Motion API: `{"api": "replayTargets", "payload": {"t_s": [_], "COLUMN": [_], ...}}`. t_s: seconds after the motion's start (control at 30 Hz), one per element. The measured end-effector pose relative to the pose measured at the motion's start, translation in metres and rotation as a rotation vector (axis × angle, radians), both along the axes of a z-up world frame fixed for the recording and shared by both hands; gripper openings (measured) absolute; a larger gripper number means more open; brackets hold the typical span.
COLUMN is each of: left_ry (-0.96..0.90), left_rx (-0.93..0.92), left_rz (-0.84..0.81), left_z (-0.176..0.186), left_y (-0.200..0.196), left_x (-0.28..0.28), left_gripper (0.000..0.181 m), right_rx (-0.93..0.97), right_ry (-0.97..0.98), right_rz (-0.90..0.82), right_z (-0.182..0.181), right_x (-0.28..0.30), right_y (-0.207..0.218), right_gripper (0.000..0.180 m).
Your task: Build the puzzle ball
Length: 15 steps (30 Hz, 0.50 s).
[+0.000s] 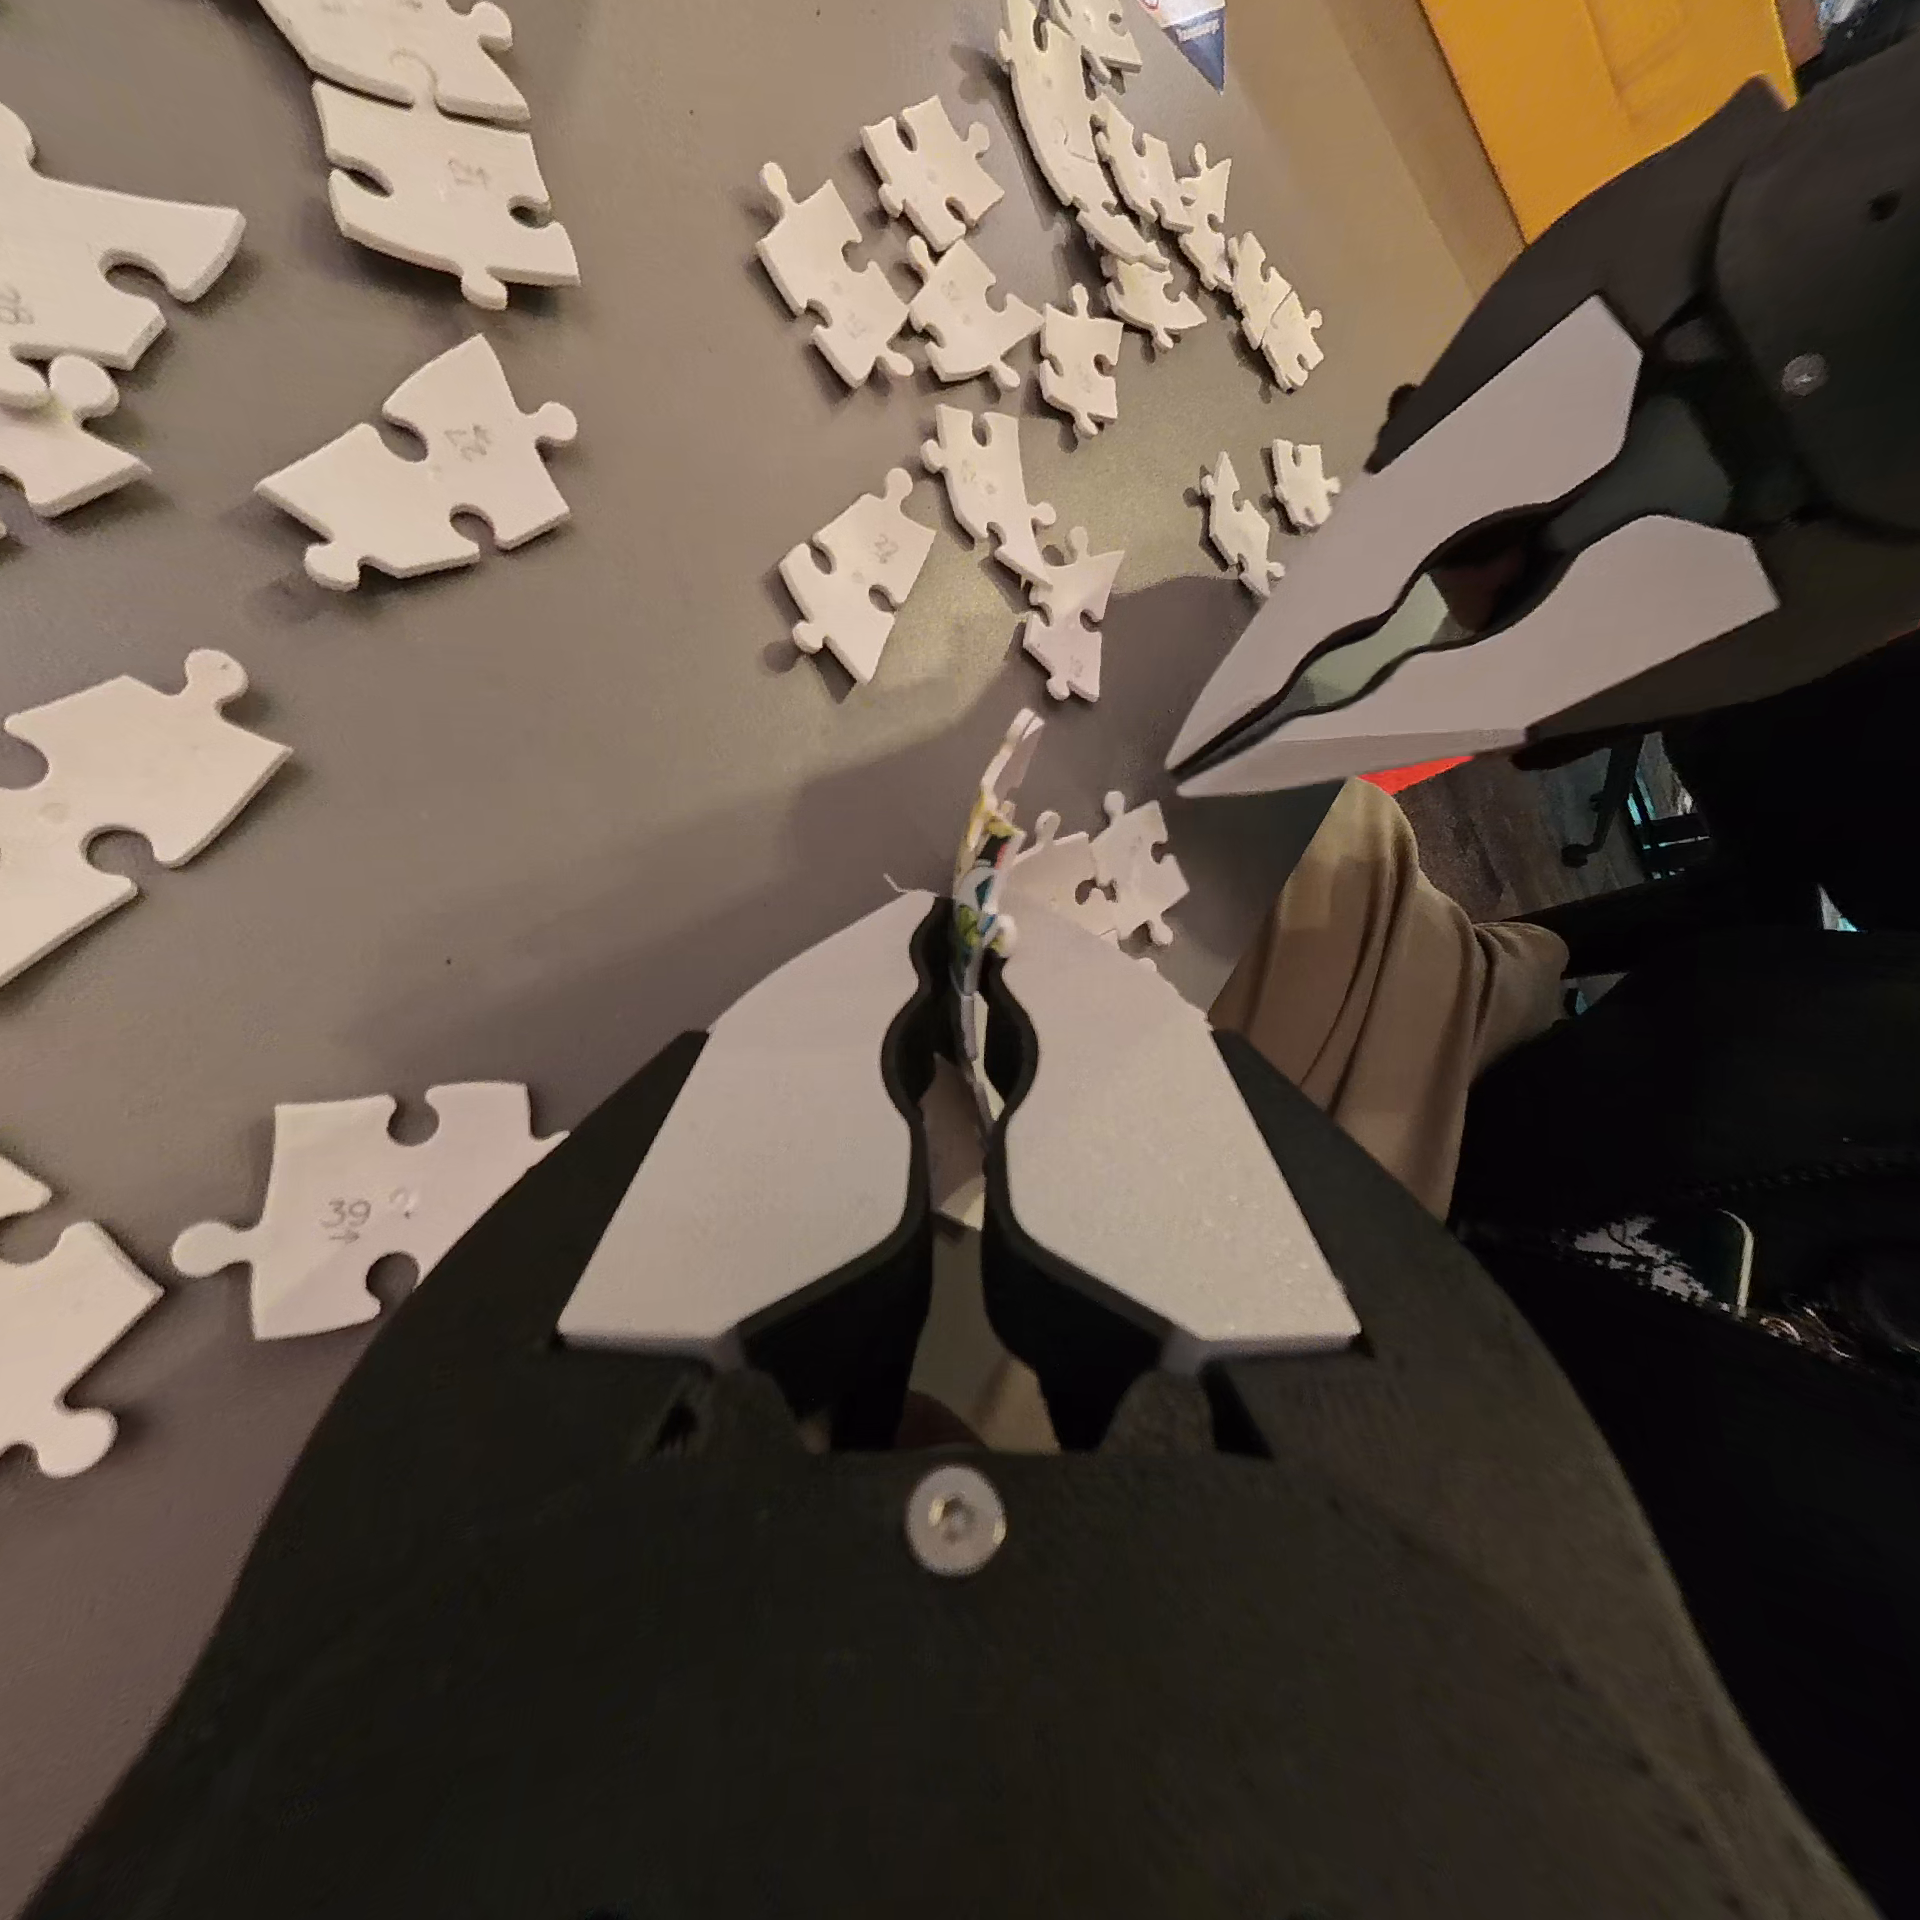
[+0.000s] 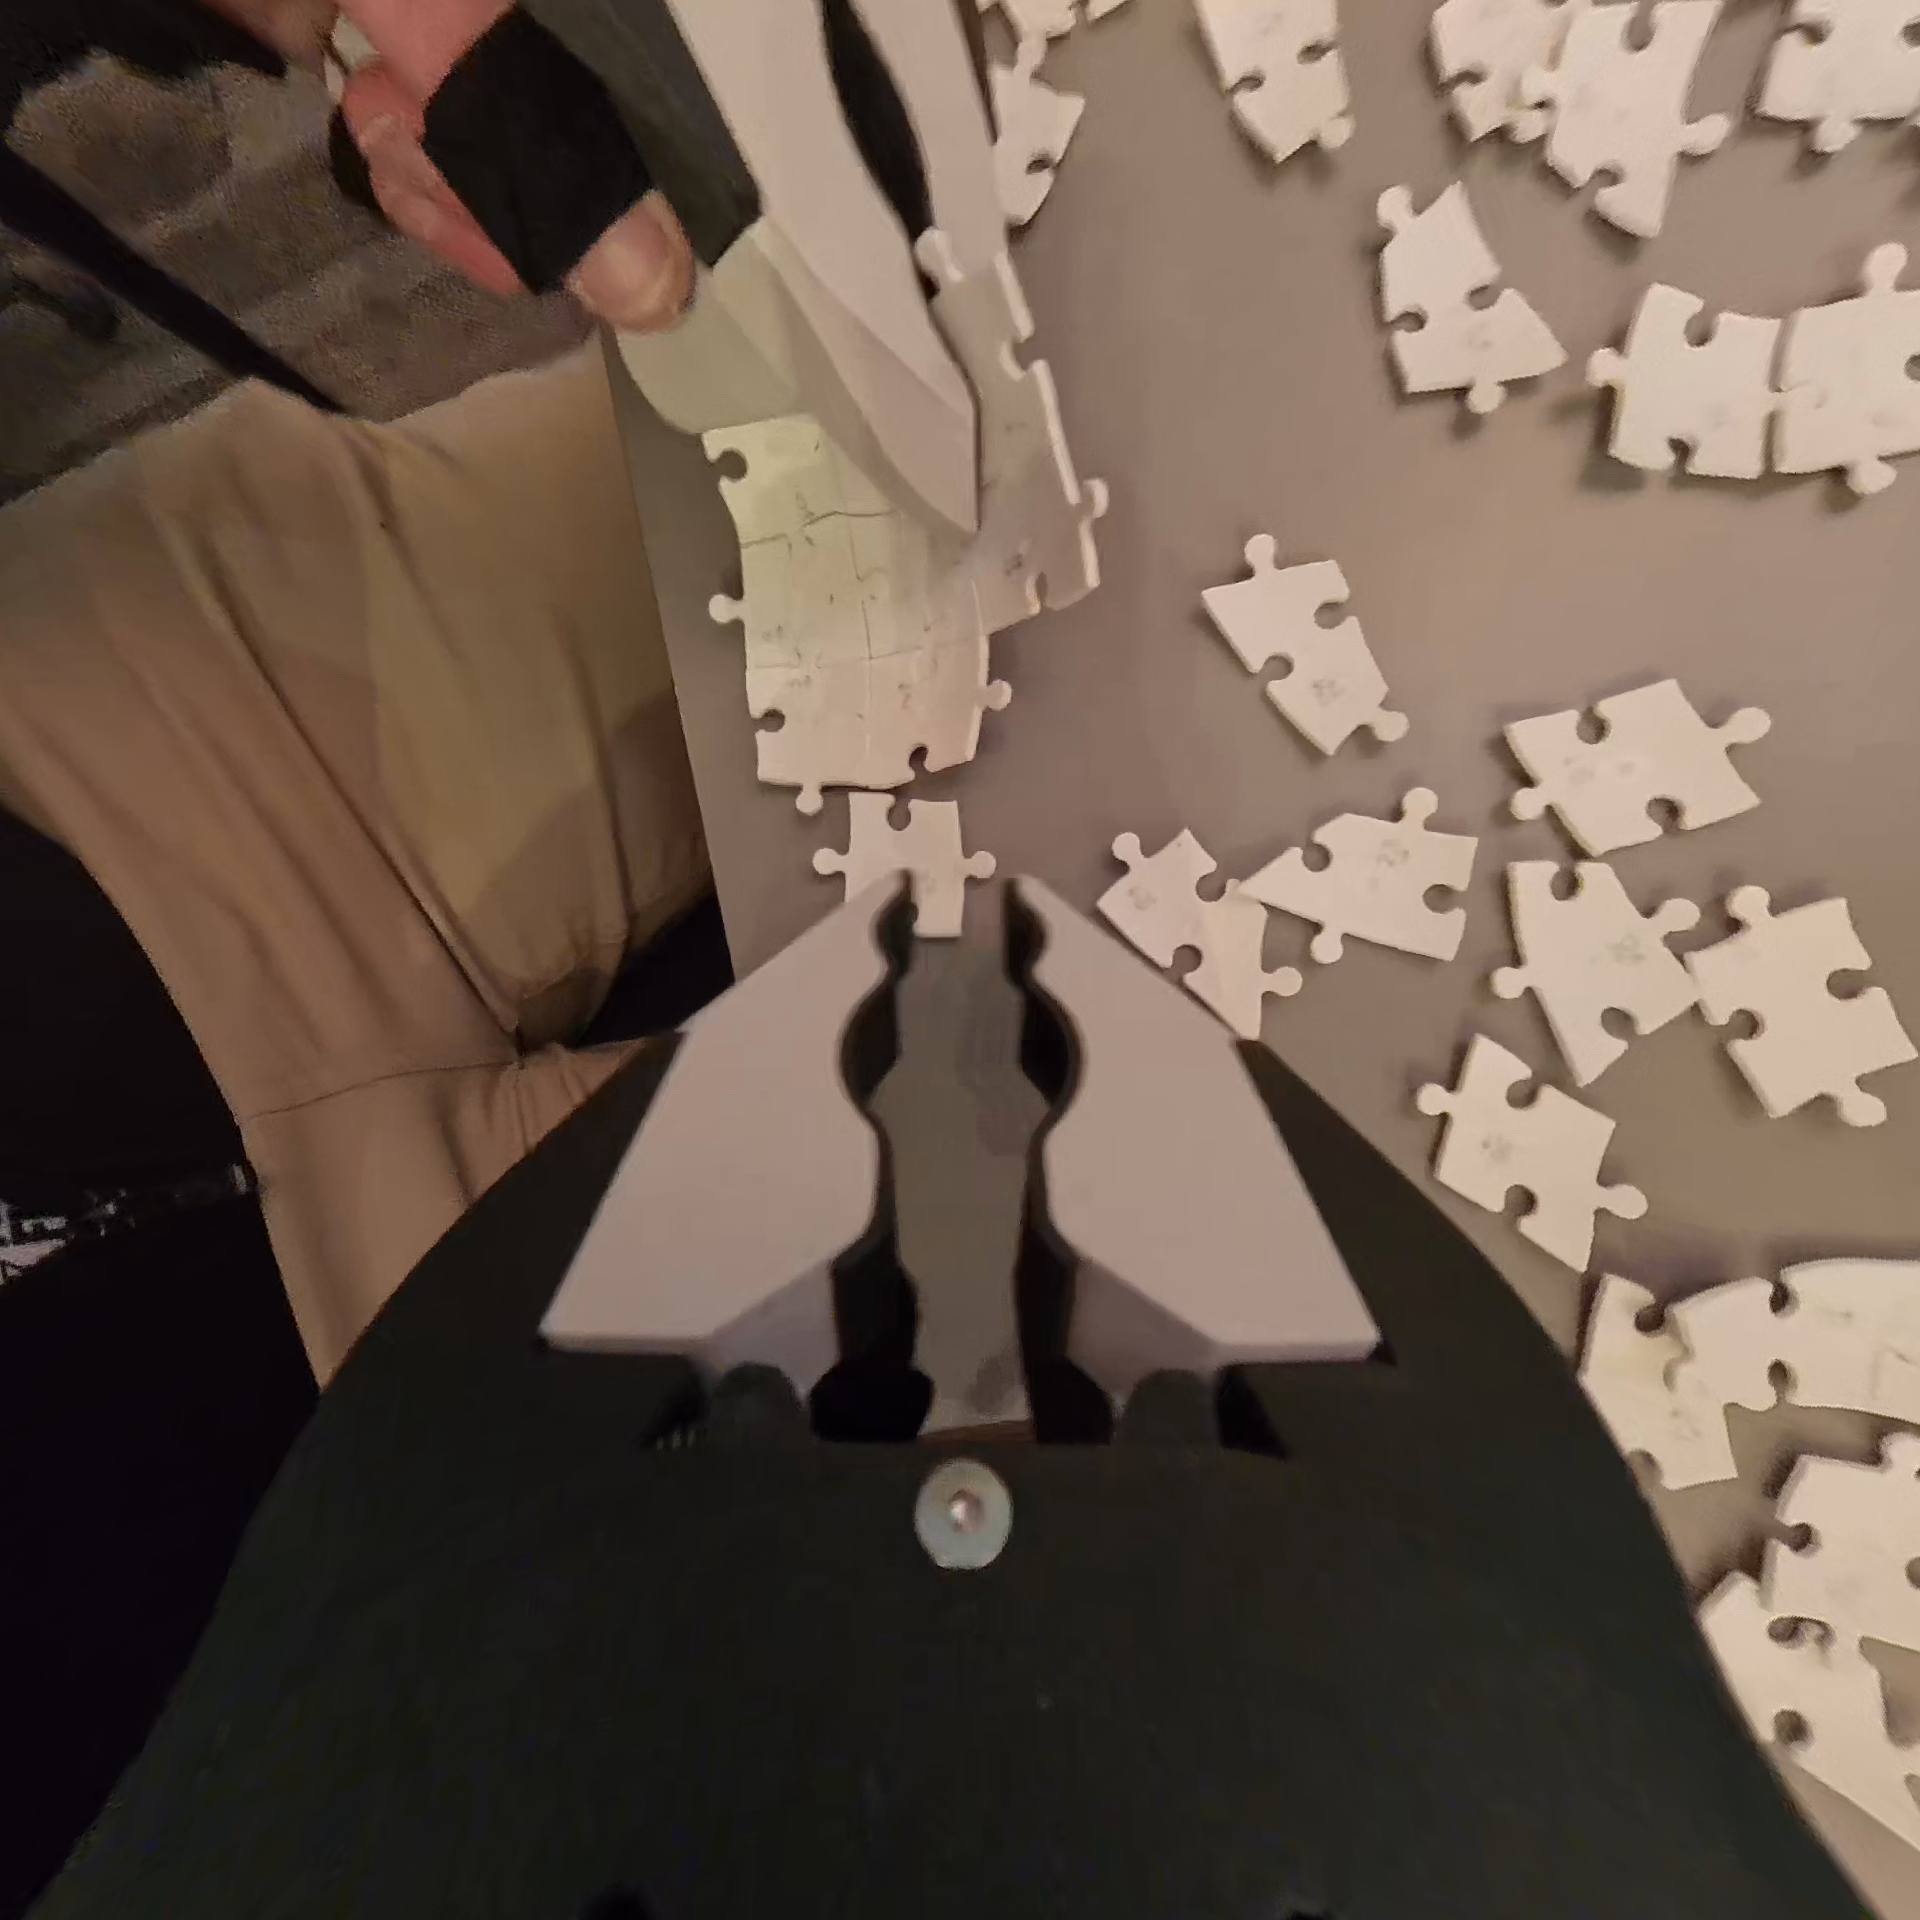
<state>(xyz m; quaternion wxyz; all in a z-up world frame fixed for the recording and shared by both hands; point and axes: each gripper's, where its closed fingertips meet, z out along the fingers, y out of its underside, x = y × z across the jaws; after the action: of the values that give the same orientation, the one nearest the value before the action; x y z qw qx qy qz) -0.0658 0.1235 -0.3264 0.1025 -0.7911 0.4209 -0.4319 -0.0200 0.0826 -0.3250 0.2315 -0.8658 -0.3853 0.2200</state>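
My left gripper is shut on the edge of an assembled, curved section of puzzle pieces. I see it edge-on there, with its printed colourful side showing. In the right wrist view the left gripper holds this white section near the table's edge. My right gripper is open just above the table. A single white piece lies flat at its fingertips, its lower end between the jaws, and the right pad stands clear of it. The same piece lies below the right gripper in the left wrist view.
Many loose white puzzle pieces lie face down over the grey table, some joined in curved strips. The table edge and a person's beige trousers are beside the held section. A hand grips the left gripper. The tips of one gripper are about 7 cm away from the tips of the other.
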Motion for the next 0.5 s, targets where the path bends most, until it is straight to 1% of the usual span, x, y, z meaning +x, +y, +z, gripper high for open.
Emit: {"api": "replayTargets", "payload": {"t_s": [0.03,0.1,0.17,0.23,0.27,0.33,0.5], "left_ry": [-0.001,-0.001,0.000,0.001,0.001,0.001,0.001], "left_rx": [-0.001,0.000,0.002,0.003,0.004,0.002,-0.002], "left_rz": [0.000,0.000,0.001,0.002,0.001,0.003,0.004], "left_z": [0.000,0.000,0.000,0.000,0.000,0.000,-0.001], "left_y": [0.000,0.000,0.000,0.000,-0.001,-0.001,0.000], "left_x": [0.000,0.000,0.000,0.000,0.000,0.000,-0.001], "left_gripper": [0.003,0.003,0.003,0.003,0.004,0.004,0.004], "right_rx": [0.000,0.028,0.033,0.044,0.050,0.048,0.024], "right_ry": [-0.021,-0.052,-0.102,-0.116,-0.127,-0.120,-0.072], "right_rz": [0.024,0.091,0.147,0.172,0.171,0.172,0.120], "right_z": [-0.002,-0.005,-0.012,-0.013,-0.014,-0.014,-0.012], "right_x": [-0.001,-0.006,-0.008,-0.010,-0.010,-0.011,-0.008], "right_y": [-0.001,-0.003,-0.005,-0.004,-0.003,-0.002,-0.002], "right_gripper": [0.030,0.036,0.038,0.033,0.023,0.014,0.003]}}
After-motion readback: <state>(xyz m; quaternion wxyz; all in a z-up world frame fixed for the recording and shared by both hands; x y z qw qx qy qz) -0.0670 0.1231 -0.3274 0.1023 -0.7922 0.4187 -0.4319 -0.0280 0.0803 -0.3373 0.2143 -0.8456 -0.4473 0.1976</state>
